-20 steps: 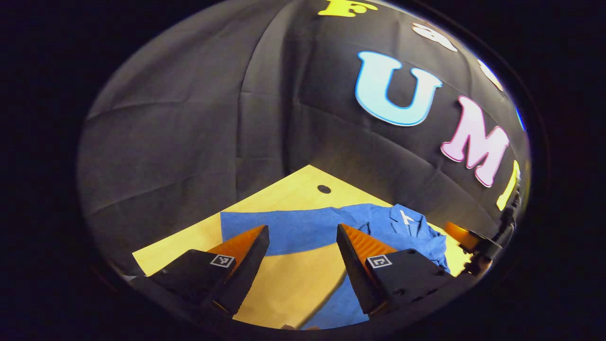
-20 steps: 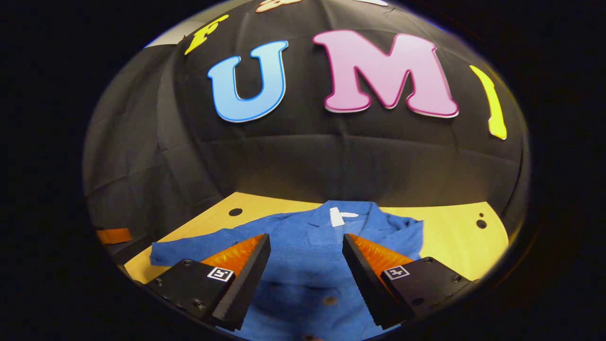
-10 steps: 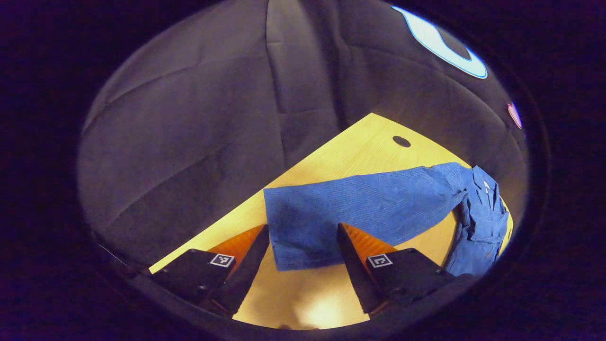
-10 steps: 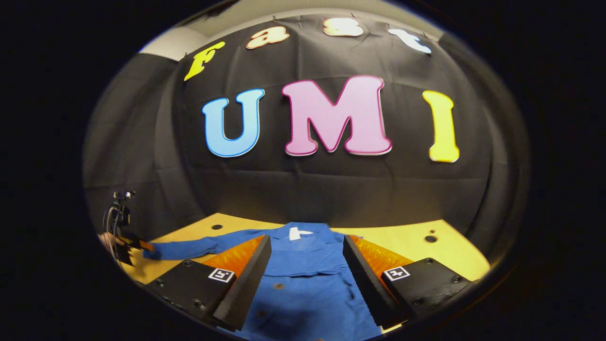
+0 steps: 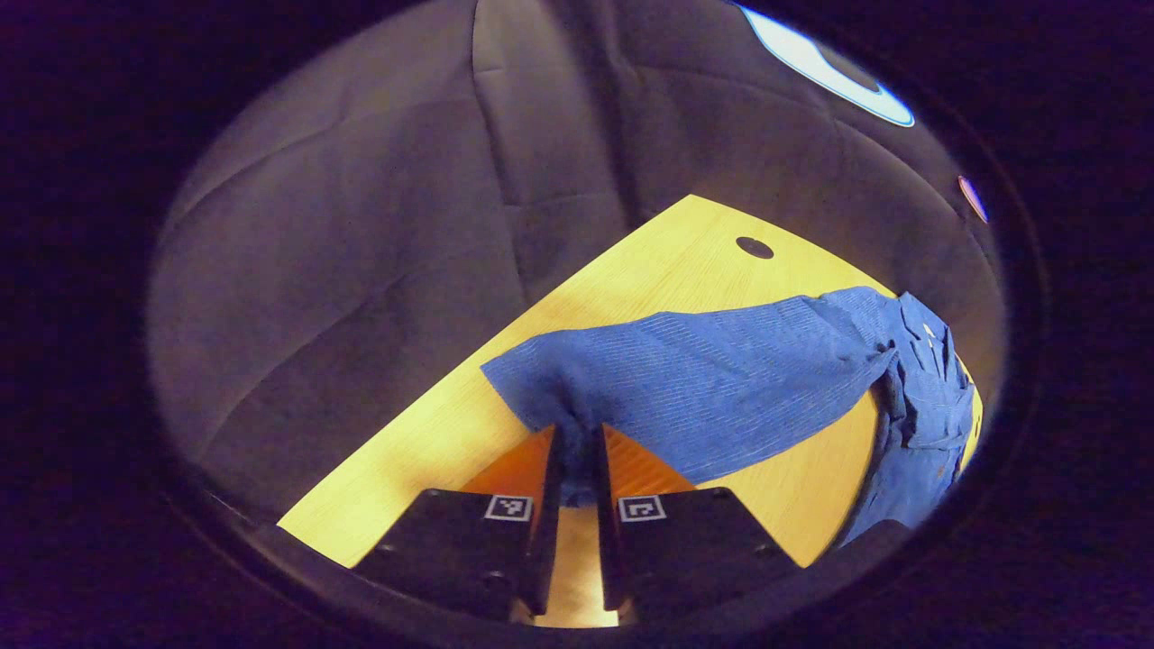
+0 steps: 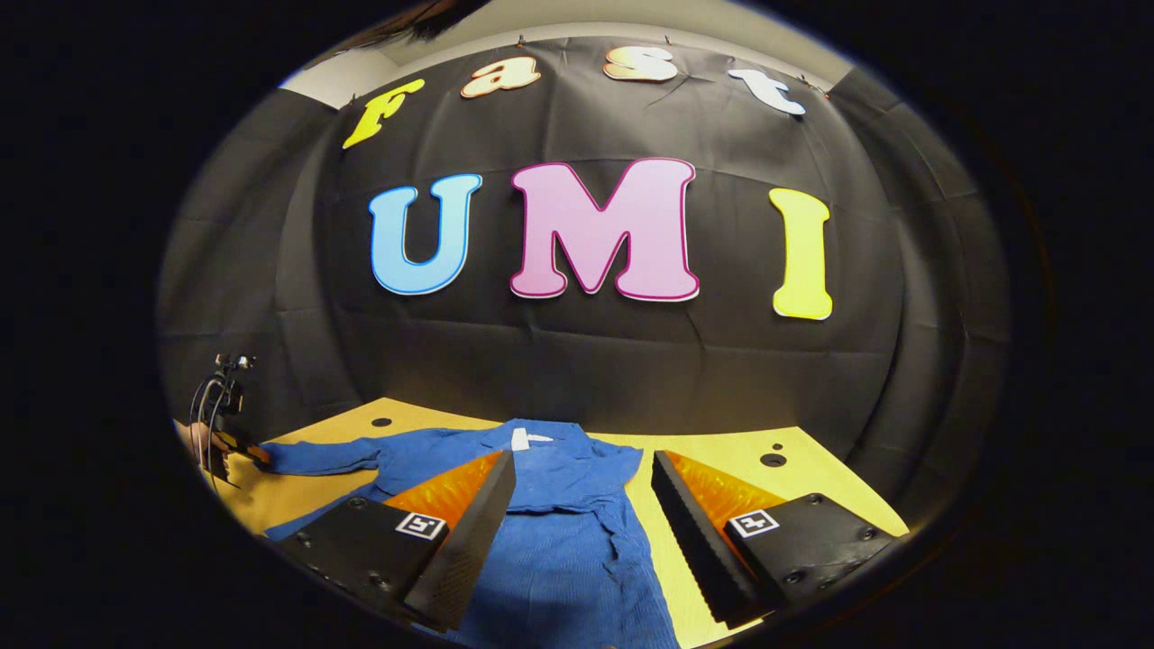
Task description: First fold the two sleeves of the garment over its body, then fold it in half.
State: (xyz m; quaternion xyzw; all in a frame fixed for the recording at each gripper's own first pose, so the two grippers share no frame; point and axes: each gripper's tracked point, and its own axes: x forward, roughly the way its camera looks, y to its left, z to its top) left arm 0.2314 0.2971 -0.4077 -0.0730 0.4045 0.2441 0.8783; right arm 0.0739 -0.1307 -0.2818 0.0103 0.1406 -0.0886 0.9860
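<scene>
A blue button-up shirt (image 6: 559, 550) lies on the yellow wooden table (image 6: 712, 451), collar and white label (image 6: 521, 439) toward the wall. Its left sleeve (image 5: 721, 370) stretches out flat across the table. My left gripper (image 5: 575, 442) is shut on the cuff end of that sleeve, which bunches up between the fingers. In the right gripper view the left gripper (image 6: 236, 443) sits at the far left, at the sleeve's tip (image 6: 297, 455). My right gripper (image 6: 584, 505) is open above the shirt's body, with nothing between its fingers.
The black cloth wall runs close behind the table on two sides. Small round holes mark the tabletop (image 5: 754, 247) (image 6: 773, 460). Bare wood lies to the right of the shirt (image 6: 811, 478). A hand and cables show behind the left gripper (image 6: 212, 415).
My left gripper went from open around the cuff to shut on it, and the cuff now puckers upward. The right gripper drew back and to the right, showing more of the shirt.
</scene>
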